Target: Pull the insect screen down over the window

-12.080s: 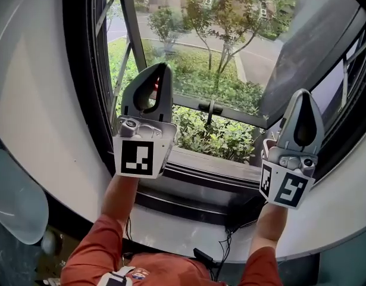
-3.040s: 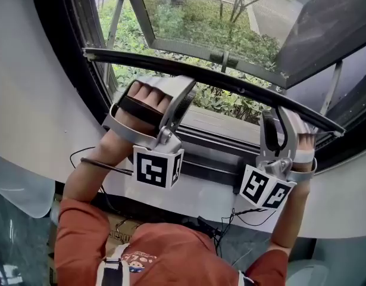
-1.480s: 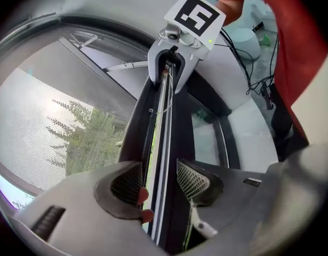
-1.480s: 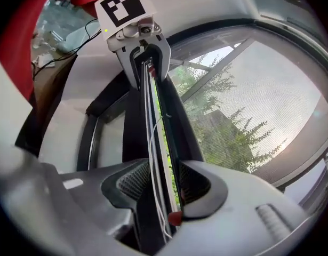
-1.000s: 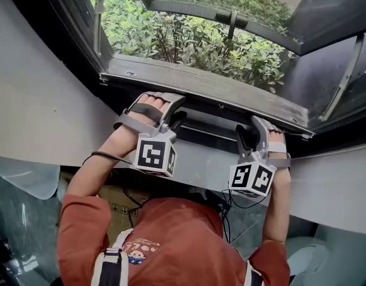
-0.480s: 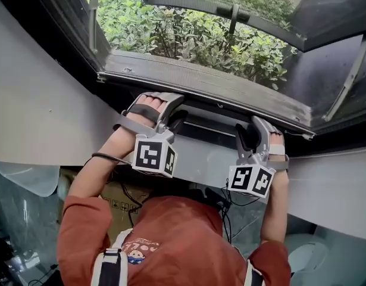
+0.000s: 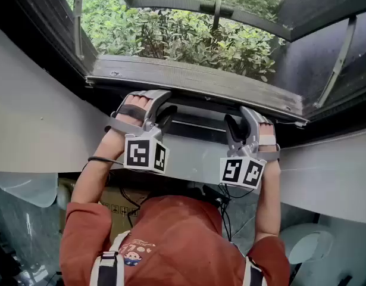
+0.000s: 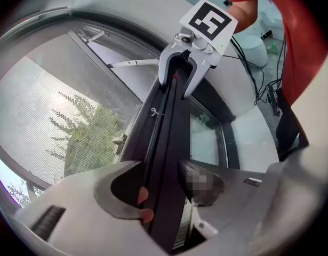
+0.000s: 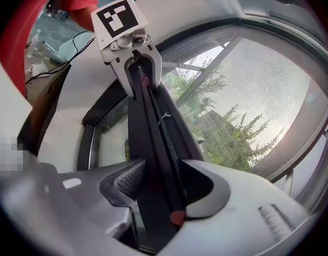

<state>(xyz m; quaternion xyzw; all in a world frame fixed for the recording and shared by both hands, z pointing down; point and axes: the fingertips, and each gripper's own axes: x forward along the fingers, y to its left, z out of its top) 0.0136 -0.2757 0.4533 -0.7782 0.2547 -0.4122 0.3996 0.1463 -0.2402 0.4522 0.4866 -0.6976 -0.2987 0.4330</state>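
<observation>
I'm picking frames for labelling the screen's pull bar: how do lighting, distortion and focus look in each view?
Head view: sharp, but the wide lens bows the window frame; foliage bright. Left gripper view: heavy fisheye, dark corners, sky washing out the mesh, near fingers soft. Right gripper view: same distortion, pull bar crisp.

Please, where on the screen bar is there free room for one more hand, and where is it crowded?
Free: the stretch of the screen bar between the left hand-held gripper and the right hand-held gripper, bordered by their jaws. Crowded: at each gripper, where the jaws are shut on the bar.
</observation>
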